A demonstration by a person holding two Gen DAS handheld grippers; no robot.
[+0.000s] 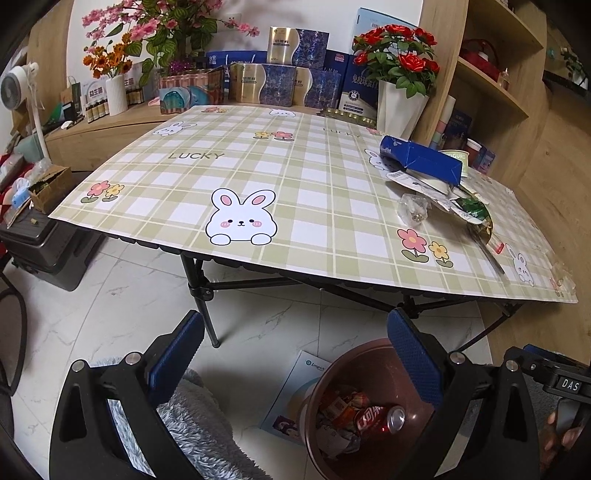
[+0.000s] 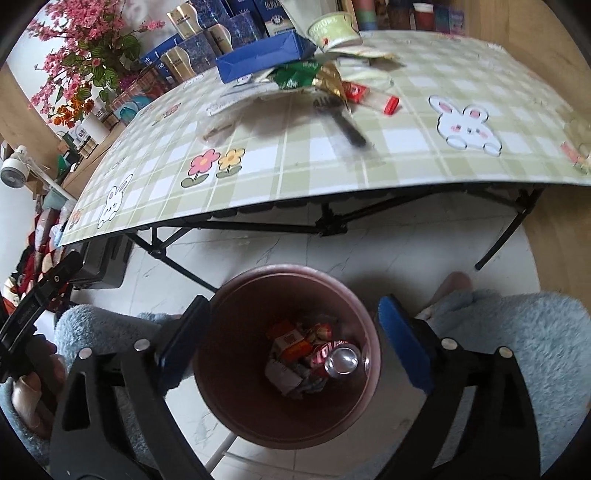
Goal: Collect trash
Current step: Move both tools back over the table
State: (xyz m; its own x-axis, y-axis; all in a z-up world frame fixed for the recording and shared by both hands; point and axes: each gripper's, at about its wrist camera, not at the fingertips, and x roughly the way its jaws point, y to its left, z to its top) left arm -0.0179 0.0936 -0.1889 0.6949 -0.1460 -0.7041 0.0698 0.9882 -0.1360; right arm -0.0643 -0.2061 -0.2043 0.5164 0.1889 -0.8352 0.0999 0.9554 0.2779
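The right gripper (image 2: 293, 336) hangs over the brown trash bin (image 2: 236, 421) at six o'clock, jaws spread wide with nothing between them. Down in the bin lies a red soda can (image 2: 338, 360) among crumpled wrappers (image 2: 290, 345), too jumbled to name singly. The left gripper (image 1: 295, 354) is likewise released and empty; its right finger hides part of the bin's rim. Farther off, toward twelve o'clock, the remaining trash sits on the checked folding table (image 2: 369, 177): a blurred black fork (image 2: 341, 120), a green wrapper (image 2: 295, 74), a blue carton (image 2: 264, 59) and a paper cup (image 2: 332, 29).
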